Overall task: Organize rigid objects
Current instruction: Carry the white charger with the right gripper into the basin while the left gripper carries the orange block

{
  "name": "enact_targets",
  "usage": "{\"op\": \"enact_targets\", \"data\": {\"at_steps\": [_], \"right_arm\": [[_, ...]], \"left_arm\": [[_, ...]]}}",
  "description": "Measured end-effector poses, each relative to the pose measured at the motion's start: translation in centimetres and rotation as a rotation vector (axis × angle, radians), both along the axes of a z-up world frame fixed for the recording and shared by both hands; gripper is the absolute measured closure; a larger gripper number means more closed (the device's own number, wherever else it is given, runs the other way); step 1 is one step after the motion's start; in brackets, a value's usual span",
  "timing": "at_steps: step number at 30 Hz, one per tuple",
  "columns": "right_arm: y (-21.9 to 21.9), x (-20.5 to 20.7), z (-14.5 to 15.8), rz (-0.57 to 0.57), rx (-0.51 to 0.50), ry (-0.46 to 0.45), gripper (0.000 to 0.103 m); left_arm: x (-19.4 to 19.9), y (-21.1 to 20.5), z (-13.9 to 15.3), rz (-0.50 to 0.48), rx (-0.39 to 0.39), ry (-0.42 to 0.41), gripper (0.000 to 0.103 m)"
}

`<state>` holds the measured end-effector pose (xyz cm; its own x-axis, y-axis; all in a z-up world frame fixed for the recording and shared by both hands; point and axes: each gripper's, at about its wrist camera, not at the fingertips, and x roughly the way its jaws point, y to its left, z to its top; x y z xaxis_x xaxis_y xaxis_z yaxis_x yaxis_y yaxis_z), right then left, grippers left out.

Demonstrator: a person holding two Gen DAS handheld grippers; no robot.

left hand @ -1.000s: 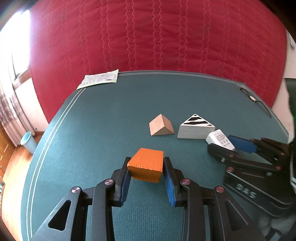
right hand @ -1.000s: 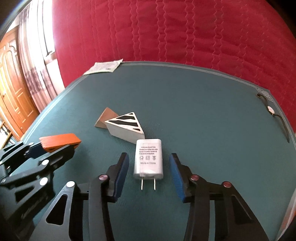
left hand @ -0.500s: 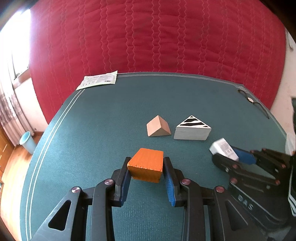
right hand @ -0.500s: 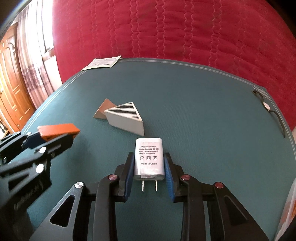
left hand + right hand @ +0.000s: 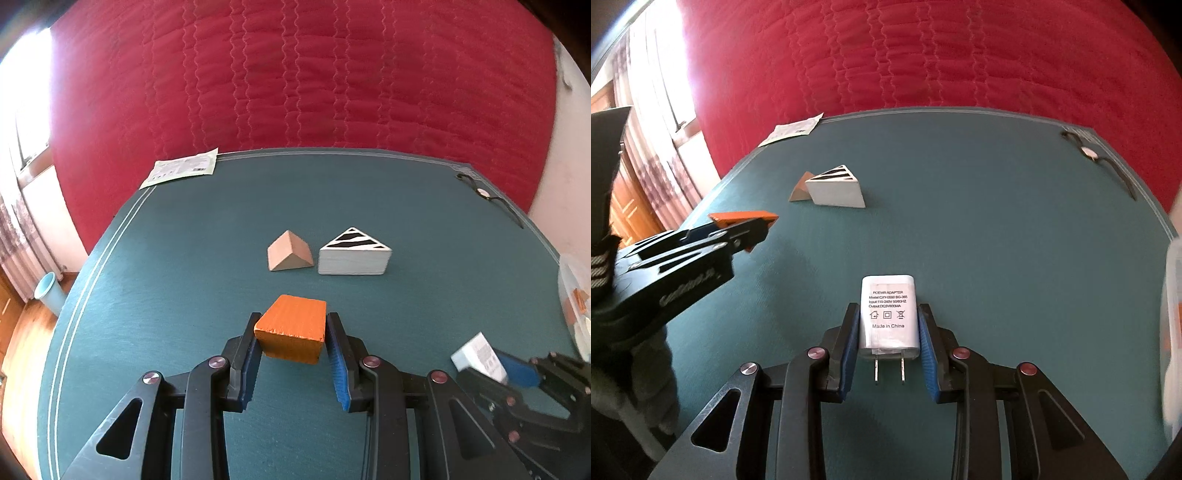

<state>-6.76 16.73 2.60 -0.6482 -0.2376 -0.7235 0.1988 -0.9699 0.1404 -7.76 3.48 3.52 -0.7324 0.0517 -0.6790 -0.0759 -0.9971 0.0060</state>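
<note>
My left gripper (image 5: 291, 338) is shut on an orange wooden block (image 5: 293, 326) and holds it above the green table (image 5: 166, 280). My right gripper (image 5: 888, 334) is shut on a white power adapter (image 5: 888, 314), prongs pointing back at the camera, lifted off the table. The adapter also shows in the left wrist view (image 5: 476, 352), and the orange block in the right wrist view (image 5: 742, 218). A plain wooden wedge (image 5: 290, 251) and a zebra-striped triangular block (image 5: 352, 253) lie side by side at mid-table.
A paper leaflet (image 5: 181, 170) lies at the far left corner and a black cord with a small white disc (image 5: 484, 194) at the far right edge. A clear container (image 5: 574, 306) stands at the right edge. A red quilted cover hangs behind the table.
My right gripper closed on the white adapter and lifted it back and to the right, away from the triangular blocks. My left gripper kept hold of the orange block and drew back slightly.
</note>
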Motion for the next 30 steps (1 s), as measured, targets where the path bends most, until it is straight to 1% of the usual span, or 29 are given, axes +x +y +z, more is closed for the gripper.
{"op": "enact_targets", "data": {"at_steps": [5,9,14,21,24,30], "right_arm": [[0.7,2.0,0.3,-0.011,-0.031,0.006,0.072],[1.0,2.9,0.1,-0.03,-0.062,-0.021,0.072],[1.4,4.3,0.6,-0.029,-0.085,-0.007,0.072],[2.5,5.7,0.9,-0.043,-0.092,0.001,0.072],[3.3,6.3,0.9,-0.06,-0.095,0.003,0.072],[5.1,7.4,1.2,-0.093,-0.097,0.016,0.072]], "left_arm": [[0.5,1.1,0.2,-0.031,-0.013,0.01,0.068],[0.8,1.5,0.2,-0.044,-0.019,0.015,0.068],[1.0,1.8,0.1,-0.052,-0.019,0.017,0.068],[1.7,2.5,0.2,-0.073,-0.015,0.025,0.068],[2.0,2.8,0.2,-0.1,0.005,0.013,0.068],[2.6,4.1,0.0,-0.149,0.007,0.004,0.068]]}}
